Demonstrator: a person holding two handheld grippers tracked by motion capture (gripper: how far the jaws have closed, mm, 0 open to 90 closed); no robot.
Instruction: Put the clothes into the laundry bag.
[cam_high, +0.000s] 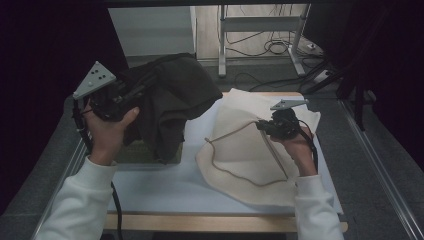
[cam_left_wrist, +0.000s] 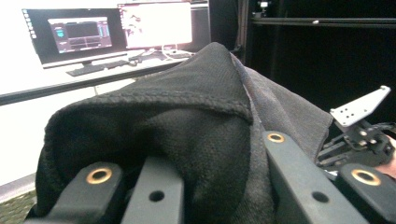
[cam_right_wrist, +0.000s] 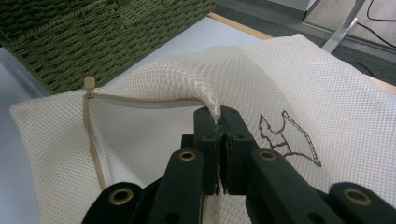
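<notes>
Dark garment (cam_high: 172, 97): raised above the left part of the worktop (cam_high: 200, 192), draped over a green woven basket (cam_high: 150, 150); gripped in the jaws of the left gripper (cam_high: 125, 95), closed on its fabric. White mesh bag (cam_high: 250, 150): flat on the worktop's right part, its edge lifted, pinched by the right gripper (cam_right_wrist: 217, 119), jaws nearly together on the mesh. Drawstring (cam_high: 235, 177) trailing across the bag.
</notes>
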